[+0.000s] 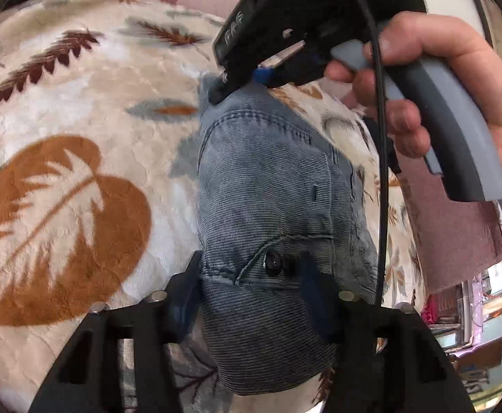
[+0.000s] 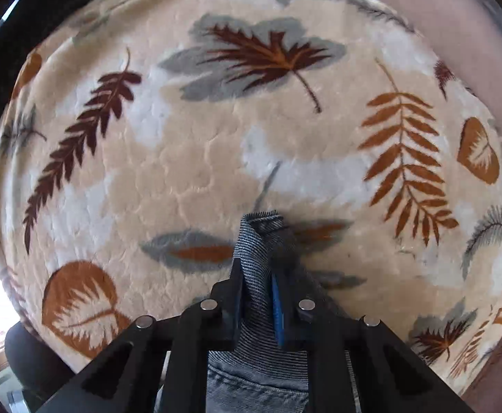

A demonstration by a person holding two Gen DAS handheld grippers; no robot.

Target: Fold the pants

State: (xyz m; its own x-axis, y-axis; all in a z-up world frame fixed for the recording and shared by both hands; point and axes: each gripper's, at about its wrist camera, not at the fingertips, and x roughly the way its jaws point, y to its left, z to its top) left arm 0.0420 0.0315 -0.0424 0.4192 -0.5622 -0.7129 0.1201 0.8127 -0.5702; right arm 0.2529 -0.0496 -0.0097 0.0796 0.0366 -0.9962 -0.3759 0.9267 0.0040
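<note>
2 camera views look down at a bed covered by a cream blanket (image 1: 89,110) printed with brown, orange and grey leaves.

In the left wrist view, a pair of grey-blue corduroy pants (image 1: 271,186) lies bunched in a long ridge on the blanket, running from the bottom centre up toward the top centre. A dark button (image 1: 273,262) on a seamed flap sits near the lower end. The left gripper (image 1: 247,292) reaches in from the bottom edge, its 2 black fingers standing on either side of the lower bunch of cloth. The fingers hug the fabric closely, but whether they actually pinch it cannot be told from here.

At the far end of the ridge, the right gripper (image 1: 228,87) points straight down from above, its tip pressed into the upper end of the pants. A bare hand (image 1: 433,79) wraps around its grey handle, and a black cable (image 1: 383,179) hangs down beside it.

In the right wrist view, the right gripper (image 2: 261,296) has its 2 fingers drawn close together, clamped on a narrow fold of the pants (image 2: 261,251). The hemmed edge of the cloth pokes out past the fingertips, resting against the blanket (image 2: 189,158). More corduroy shows between the gripper's arms at the bottom edge.
</note>
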